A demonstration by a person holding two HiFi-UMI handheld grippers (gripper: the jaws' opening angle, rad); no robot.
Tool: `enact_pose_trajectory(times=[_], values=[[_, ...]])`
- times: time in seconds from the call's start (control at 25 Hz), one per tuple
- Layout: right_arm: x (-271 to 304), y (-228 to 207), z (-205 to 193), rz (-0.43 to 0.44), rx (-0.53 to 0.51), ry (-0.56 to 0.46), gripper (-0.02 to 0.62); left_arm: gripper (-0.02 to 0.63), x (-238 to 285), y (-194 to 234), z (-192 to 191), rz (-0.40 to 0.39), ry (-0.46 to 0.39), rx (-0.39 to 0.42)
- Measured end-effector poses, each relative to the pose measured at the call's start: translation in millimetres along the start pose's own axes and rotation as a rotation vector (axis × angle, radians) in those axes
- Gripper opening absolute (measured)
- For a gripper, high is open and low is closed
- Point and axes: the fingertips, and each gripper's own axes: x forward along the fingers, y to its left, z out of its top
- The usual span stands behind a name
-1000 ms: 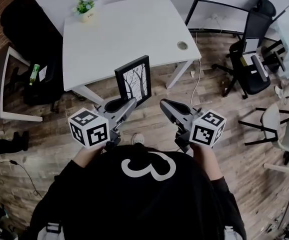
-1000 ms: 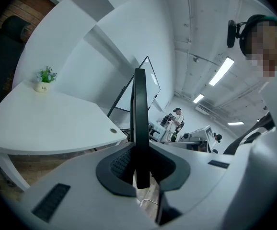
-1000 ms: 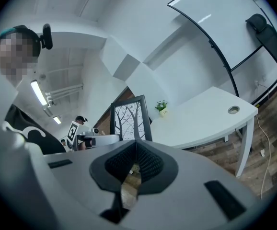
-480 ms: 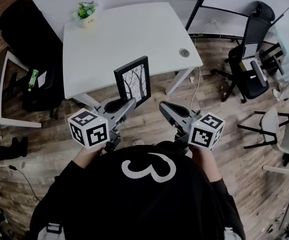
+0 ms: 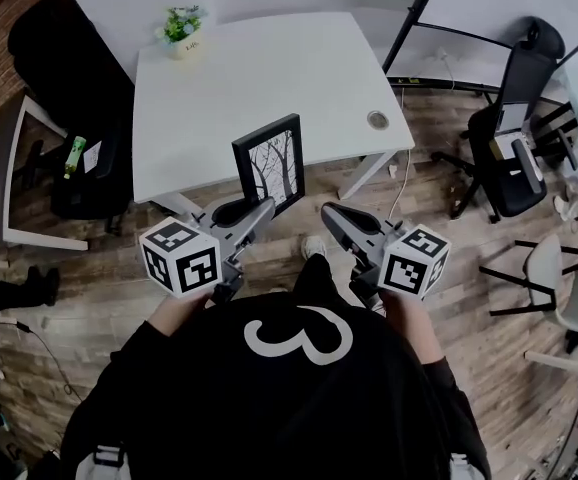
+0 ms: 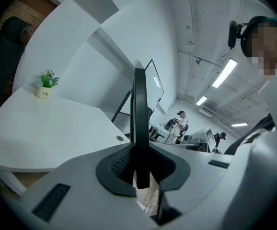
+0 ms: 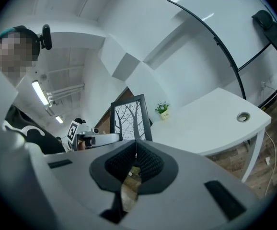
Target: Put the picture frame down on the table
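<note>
1. The left tongs (image 5: pixel 254 211) are clamped on the lower edge of the black-framed picture of bare trees (image 5: pixel 267 163). The left gripper view shows the frame edge-on between the jaws. I judge the low grip is meant to leave the frame's base and face free for setting down.
2. The frame stands upright in the air in front of the person. From above it shows against the near edge of the white rectangular bench (image 5: pixel 269 78), resting on nothing, so the placing is not yet done.
3. The right tongs (image 5: pixel 331 213) hang beside it, jaws pressed together at the tips with nothing between them. They seem to be in reserve, perhaps to steady the frame once it lands.
4. The bench top is almost bare. A small potted plant in a white pot (image 5: pixel 180 26) sits at the far left corner, and a round cable hole (image 5: pixel 377 120) lies near the right edge. Both are well apart from the near middle, where the frame looks bound.
5. Around the bench are wood-plank flooring (image 5: pixel 89 268), a black office chair (image 5: pixel 509 158) off to the right and the black legs of a whiteboard stand (image 5: pixel 414 18) behind. None lies between the frame and the bench. The one risk I see is the upright frame tipping if released before its base is flat.
</note>
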Motion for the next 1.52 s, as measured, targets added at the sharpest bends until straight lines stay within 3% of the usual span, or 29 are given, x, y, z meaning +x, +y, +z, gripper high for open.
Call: enact_pose_trajectory(times=[0.68,1.52], values=[[57.6,-81.3,62.7,0.114,-0.003,0.114,0.023,0.058,63.8,60.5,43.2,0.126,-0.036,-0.084],[88.5,-187.6,108.2,0.14,0.045,0.144,0.023,0.058,153.0,127.8,66.6,0.187,0.002,-0.17]])
